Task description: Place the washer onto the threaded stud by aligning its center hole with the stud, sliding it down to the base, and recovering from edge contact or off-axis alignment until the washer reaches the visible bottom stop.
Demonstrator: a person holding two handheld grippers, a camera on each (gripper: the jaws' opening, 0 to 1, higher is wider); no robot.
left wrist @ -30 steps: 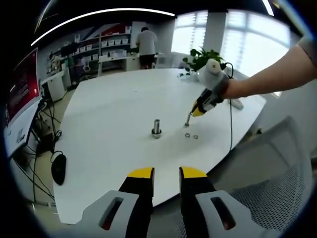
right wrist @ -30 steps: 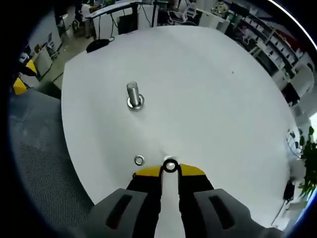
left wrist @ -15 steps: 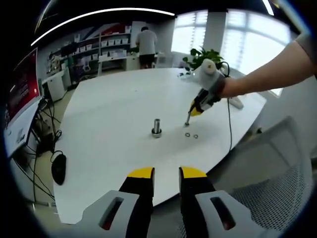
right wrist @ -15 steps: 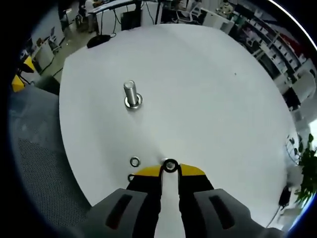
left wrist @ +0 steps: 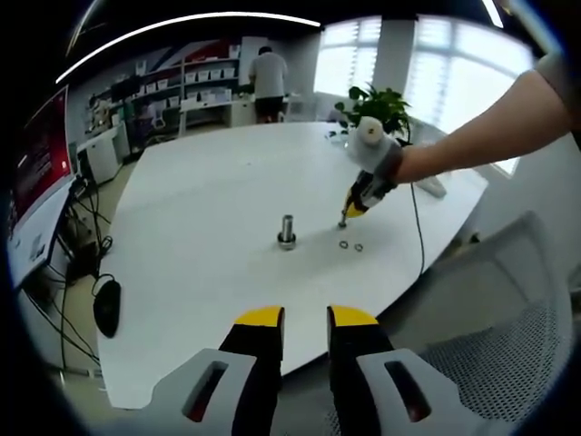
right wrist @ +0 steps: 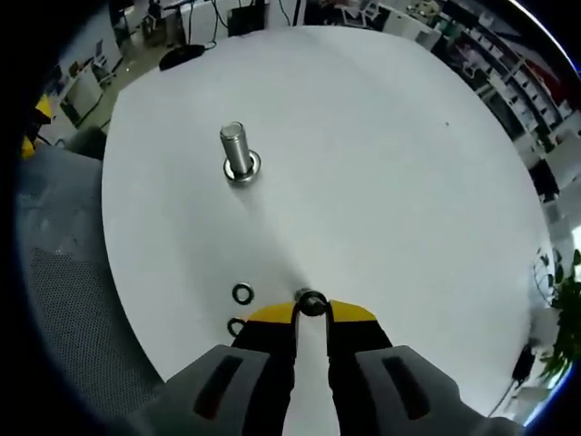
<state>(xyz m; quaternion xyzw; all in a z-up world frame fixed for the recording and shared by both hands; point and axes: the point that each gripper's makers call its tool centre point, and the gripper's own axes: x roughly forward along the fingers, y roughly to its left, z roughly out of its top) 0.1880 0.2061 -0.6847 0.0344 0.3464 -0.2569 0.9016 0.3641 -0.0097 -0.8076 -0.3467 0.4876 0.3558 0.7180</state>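
Observation:
A steel threaded stud (right wrist: 238, 154) stands upright on the white table (right wrist: 381, 154), with a washer-like ring around its base. My right gripper (right wrist: 311, 312) is shut on a small washer (right wrist: 311, 302), held at the fingertips above the table, short of the stud. Two loose washers (right wrist: 241, 293) lie on the table just left of the yellow tips. In the left gripper view the stud (left wrist: 287, 231) is at mid-table, the right gripper (left wrist: 345, 218) hangs to its right, and the loose washers (left wrist: 351, 245) lie below it. My left gripper (left wrist: 305, 318) sits near the table's front edge, its jaws a narrow gap apart, holding nothing.
A mesh chair (left wrist: 508, 318) stands at the right of the table edge. A person (left wrist: 269, 84) stands at far shelves. A potted plant (left wrist: 374, 105) and a cable (left wrist: 419, 227) are at the table's far right. A computer mouse (left wrist: 107, 304) lies on the floor to the left.
My right gripper has lifted with the washer and drifted toward the stud; a second loose washer has come into its view. The left gripper has stayed still.

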